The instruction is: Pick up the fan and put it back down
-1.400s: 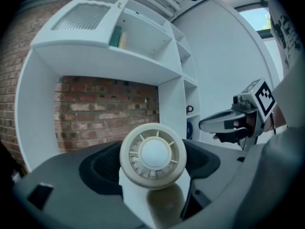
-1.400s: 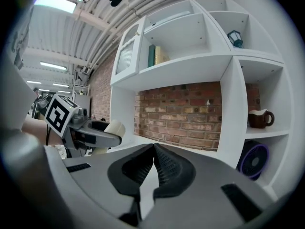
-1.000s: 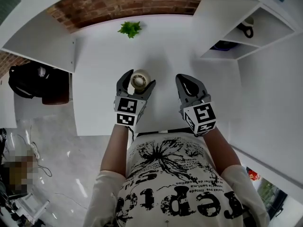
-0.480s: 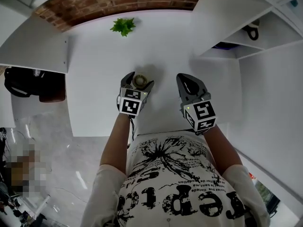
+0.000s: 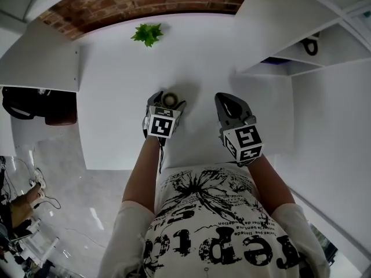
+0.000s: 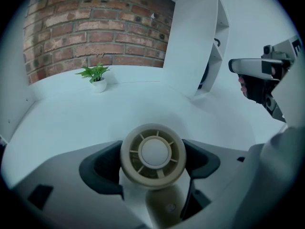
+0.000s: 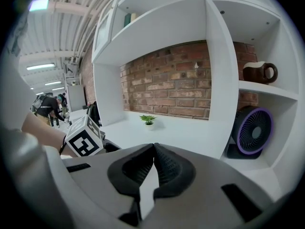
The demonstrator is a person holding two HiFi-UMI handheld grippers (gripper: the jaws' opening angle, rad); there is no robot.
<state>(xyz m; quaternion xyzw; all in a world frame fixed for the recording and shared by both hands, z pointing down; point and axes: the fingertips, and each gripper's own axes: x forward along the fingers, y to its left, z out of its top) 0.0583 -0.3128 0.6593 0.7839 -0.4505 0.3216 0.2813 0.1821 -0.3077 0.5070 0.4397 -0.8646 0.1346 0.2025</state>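
Observation:
A small beige fan (image 5: 170, 99) with a round grille stands in the middle of the white table (image 5: 116, 97). My left gripper (image 5: 167, 102) is shut on it. In the left gripper view the dark pads press both sides of the fan's head (image 6: 153, 155), and its stand shows below. I cannot tell whether the base rests on the table. To the right, my right gripper (image 5: 227, 101) hovers shut and holds nothing. Its pads meet in the right gripper view (image 7: 153, 149).
A small potted plant (image 5: 148, 34) sits at the back of the table by the brick wall. White shelving (image 7: 224, 70) on the right holds a purple-and-black fan (image 7: 252, 130) and a brown mug (image 7: 259, 72). A dark bag (image 5: 35, 106) lies left of the table.
The left gripper's jaws, wide open around the fan a second ago, have closed onto its head. The right gripper has stayed shut in about the same place.

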